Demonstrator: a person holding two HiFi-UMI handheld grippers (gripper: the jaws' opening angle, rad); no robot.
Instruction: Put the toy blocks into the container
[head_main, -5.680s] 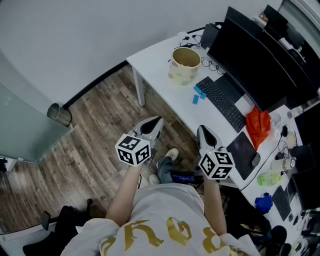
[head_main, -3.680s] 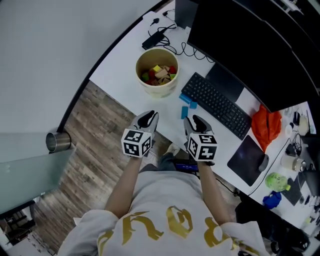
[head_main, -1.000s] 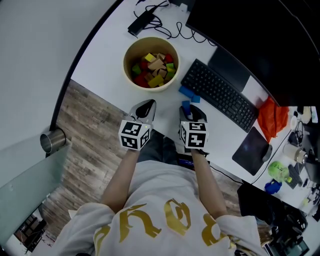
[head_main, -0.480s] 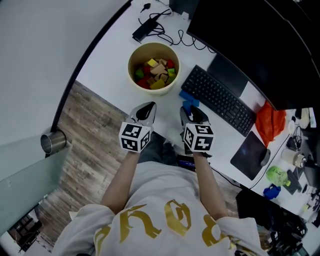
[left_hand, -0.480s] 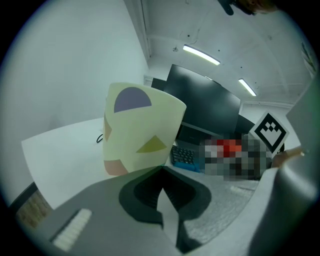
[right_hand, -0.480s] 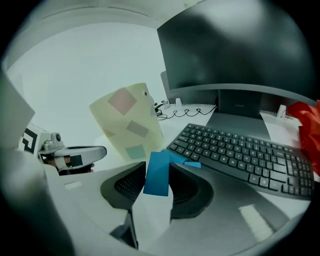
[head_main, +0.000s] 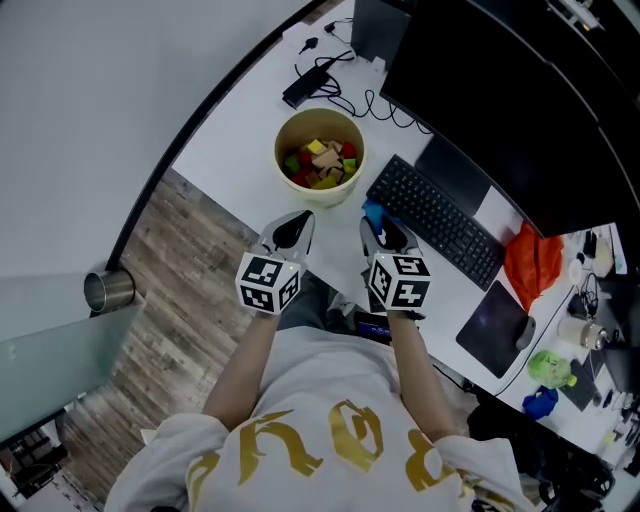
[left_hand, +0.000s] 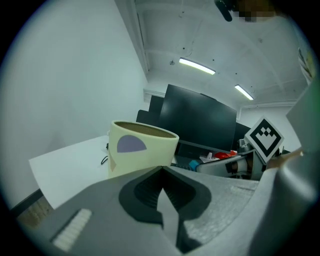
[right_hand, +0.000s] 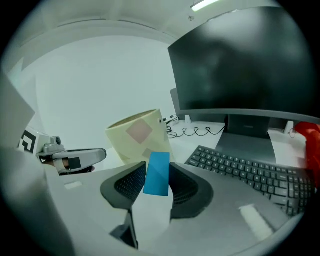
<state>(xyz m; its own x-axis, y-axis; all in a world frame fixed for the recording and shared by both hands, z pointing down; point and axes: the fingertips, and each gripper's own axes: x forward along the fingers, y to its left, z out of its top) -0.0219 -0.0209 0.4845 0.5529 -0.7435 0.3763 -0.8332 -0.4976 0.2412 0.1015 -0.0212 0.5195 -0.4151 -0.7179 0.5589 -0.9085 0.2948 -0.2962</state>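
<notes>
Block (right_hand: 157, 173), blue and flat, is standing pinched between the pads of the right gripper (right_hand: 156, 184), its long axis running up out of the jaws. Tub (head_main: 279, 150) is sitting on the desk (head_main: 240, 140) just ahead and slightly left of those jaws, already holding mixed blocks (head_main: 322, 160). Left gripper (left_hand: 161, 192) is hovering beside it, jaws pressed together on nothing. The drop, I judge, is needing a short lift forward-left over the rim.

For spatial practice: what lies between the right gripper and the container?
Right gripper view: the right gripper clamps a blue block; beyond it, only bare desk before the container.
</notes>
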